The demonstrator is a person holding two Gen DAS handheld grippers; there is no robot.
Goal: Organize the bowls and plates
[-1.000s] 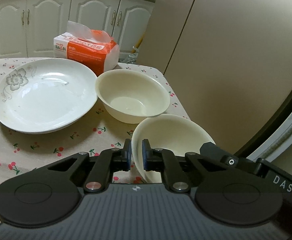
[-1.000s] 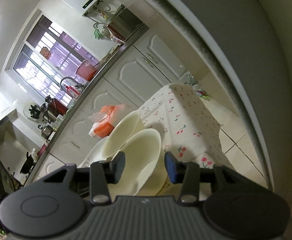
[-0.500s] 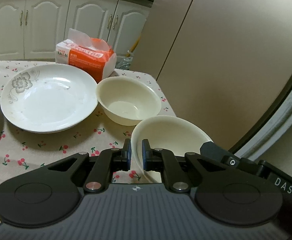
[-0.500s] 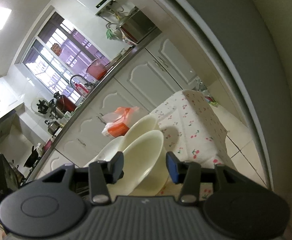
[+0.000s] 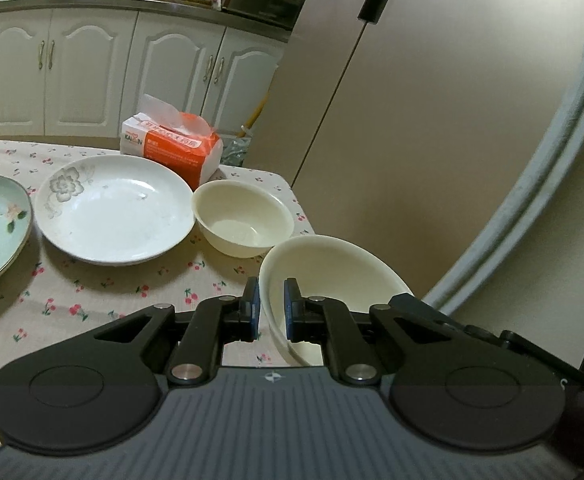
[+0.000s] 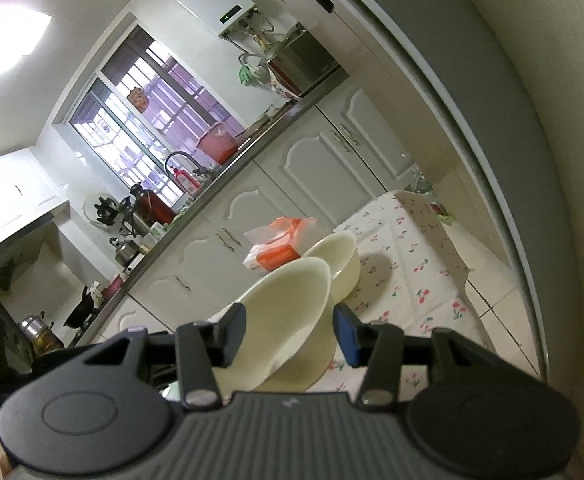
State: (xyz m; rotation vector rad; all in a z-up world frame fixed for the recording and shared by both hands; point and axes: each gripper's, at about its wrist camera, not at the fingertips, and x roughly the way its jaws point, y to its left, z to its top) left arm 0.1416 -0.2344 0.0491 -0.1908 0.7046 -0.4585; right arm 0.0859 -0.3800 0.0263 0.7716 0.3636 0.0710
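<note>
My left claw [image 5: 271,307] is gripping one cream bowl's [image 5: 332,276] rim, my right claw [image 6: 290,334] is opening around it; second bowl [image 5: 244,218] and plates [image 5: 116,210] are still lying unstacked.

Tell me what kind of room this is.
Most likely a home kitchen: white cabinets under a counter, a sink faucet by the window, and a tall fridge beside a table with a cherry-print cloth.
</note>
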